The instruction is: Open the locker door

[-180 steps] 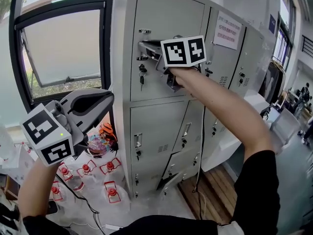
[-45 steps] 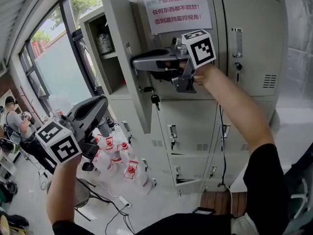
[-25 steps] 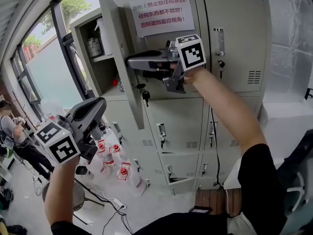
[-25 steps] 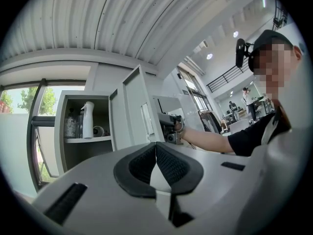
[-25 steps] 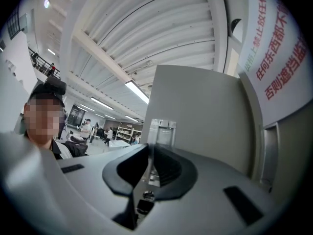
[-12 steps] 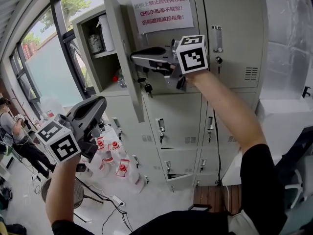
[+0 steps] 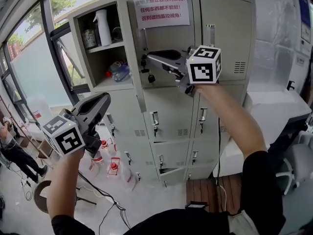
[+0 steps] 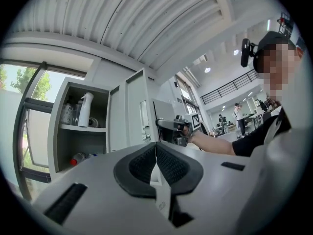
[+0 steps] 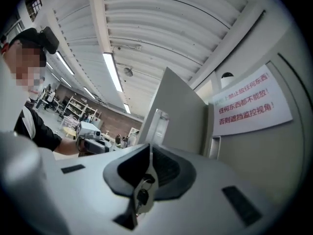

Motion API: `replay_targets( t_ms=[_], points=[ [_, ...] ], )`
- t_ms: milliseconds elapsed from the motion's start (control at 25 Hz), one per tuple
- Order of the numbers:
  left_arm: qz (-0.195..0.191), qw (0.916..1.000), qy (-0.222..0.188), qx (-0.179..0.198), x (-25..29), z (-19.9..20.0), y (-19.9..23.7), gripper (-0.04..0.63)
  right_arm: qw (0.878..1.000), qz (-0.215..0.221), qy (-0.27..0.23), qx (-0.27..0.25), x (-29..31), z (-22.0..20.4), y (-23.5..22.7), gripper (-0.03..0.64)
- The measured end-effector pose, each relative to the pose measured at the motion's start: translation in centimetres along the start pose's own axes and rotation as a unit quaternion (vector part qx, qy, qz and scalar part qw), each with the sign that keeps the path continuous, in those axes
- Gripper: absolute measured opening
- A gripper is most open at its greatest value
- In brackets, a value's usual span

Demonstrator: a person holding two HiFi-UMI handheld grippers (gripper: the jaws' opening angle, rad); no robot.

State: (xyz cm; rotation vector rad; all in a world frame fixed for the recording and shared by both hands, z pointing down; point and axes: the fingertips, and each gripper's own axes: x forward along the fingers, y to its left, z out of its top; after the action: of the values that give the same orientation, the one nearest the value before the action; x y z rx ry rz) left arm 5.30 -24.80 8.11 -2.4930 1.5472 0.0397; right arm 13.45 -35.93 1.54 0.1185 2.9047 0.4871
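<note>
The grey locker's top-left door stands swung out, almost edge-on in the head view. It also shows in the left gripper view and the right gripper view. My right gripper points at the door's front face beside its handle. Its jaws have been closing over the last second and are shut to a hairline, with nothing between them. The keys hang below the tips and show through the slit. My left gripper is shut and held low at the left, away from the locker.
The opened compartment holds a white spray bottle on its shelf and a bottle lying below. A paper notice hangs on the neighbouring door. Several red-capped bottles stand on the floor. A window is at the left, a white table at the right.
The door has swung further open, from slanted to nearly edge-on. The right gripper has moved right, dropped a little and tilted. The left gripper has sunk slightly.
</note>
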Motion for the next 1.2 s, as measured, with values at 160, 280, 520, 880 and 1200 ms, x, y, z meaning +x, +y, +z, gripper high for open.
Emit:
replay_targets(
  t_ms=[160, 280, 520, 880, 1200],
  points=[
    [-0.015, 0.9998, -0.003, -0.013, -1.3, -1.7, 0.2, 0.017, 0.998, -0.057, 0.006, -0.009, -1.3, -0.7, 1.9, 0.029],
    [-0.021, 0.9995, -0.004, -0.023, -2.4, -3.0, 0.4, 0.017, 0.996, -0.085, 0.008, -0.006, -1.8, -1.6, 3.9, 0.029],
    [-0.029, 0.9984, -0.009, -0.049, -4.7, -6.2, -0.9, 0.017, 0.993, -0.122, -0.001, 0.01, -2.4, -4.2, 9.5, 0.021],
    [0.031, 0.9994, 0.01, 0.013, -10.9, -14.0, -2.3, 0.017, 0.987, -0.152, 0.008, 0.049, -2.3, -13.7, 17.9, 0.017],
    [0.071, 0.9948, 0.014, 0.071, -17.4, -20.8, -5.8, 0.017, 0.99, -0.128, 0.011, 0.06, 0.6, -21.1, 27.7, 0.012]
  ],
)
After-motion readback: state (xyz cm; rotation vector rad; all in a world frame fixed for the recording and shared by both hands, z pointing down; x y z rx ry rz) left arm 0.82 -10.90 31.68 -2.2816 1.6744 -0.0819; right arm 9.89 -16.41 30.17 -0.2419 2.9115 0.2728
